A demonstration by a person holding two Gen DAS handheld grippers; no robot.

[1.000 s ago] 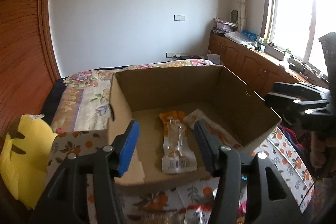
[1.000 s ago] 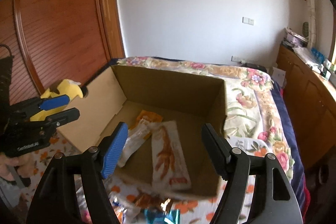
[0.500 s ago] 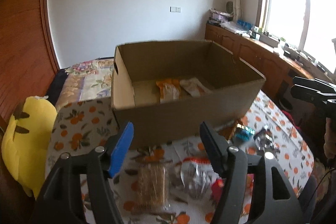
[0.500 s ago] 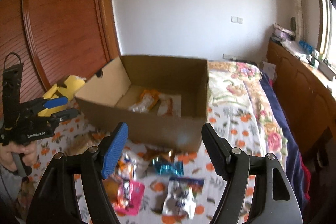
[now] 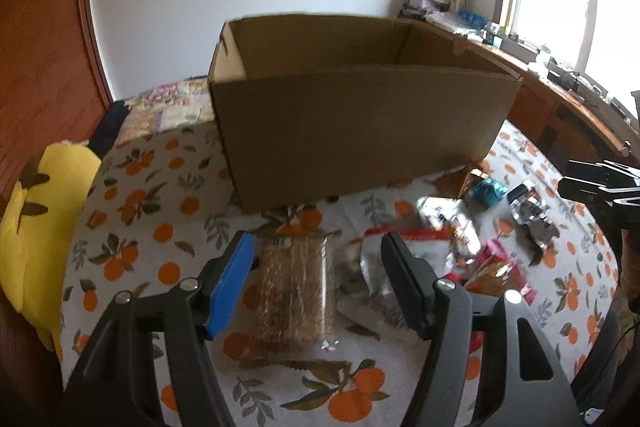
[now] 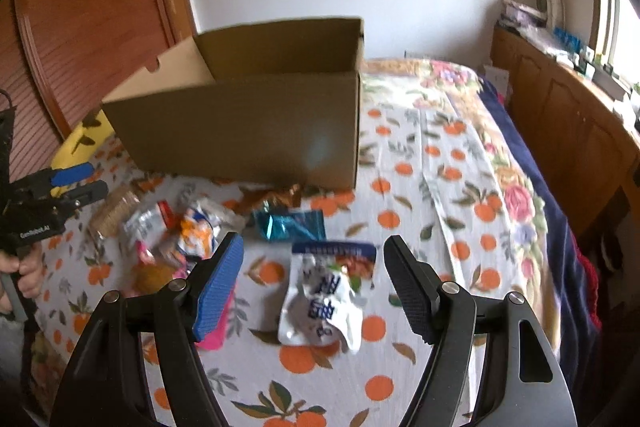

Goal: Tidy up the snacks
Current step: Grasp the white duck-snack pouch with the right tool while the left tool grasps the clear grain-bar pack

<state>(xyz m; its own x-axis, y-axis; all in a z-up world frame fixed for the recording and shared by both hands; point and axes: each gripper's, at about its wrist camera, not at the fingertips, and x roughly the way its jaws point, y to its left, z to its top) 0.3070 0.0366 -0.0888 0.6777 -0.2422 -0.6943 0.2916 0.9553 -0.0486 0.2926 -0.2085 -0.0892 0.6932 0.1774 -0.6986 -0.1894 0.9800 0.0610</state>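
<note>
A brown cardboard box stands on the orange-patterned cloth; it also shows in the right wrist view. Its inside is hidden from here. My left gripper is open and empty, low over a clear pack of brown biscuits, with a silver packet beside it. My right gripper is open and empty over a white and blue packet. A teal packet and a heap of mixed packets lie in front of the box.
A yellow plush toy lies at the left edge of the cloth. A wooden cabinet runs along the right under the window. A floral bedspread lies behind the box. A wooden wardrobe stands at the left.
Both grippers have pulled back from above the box and dropped low over the loose snacks in front of it. The box's contents are no longer visible. Both stay open.
</note>
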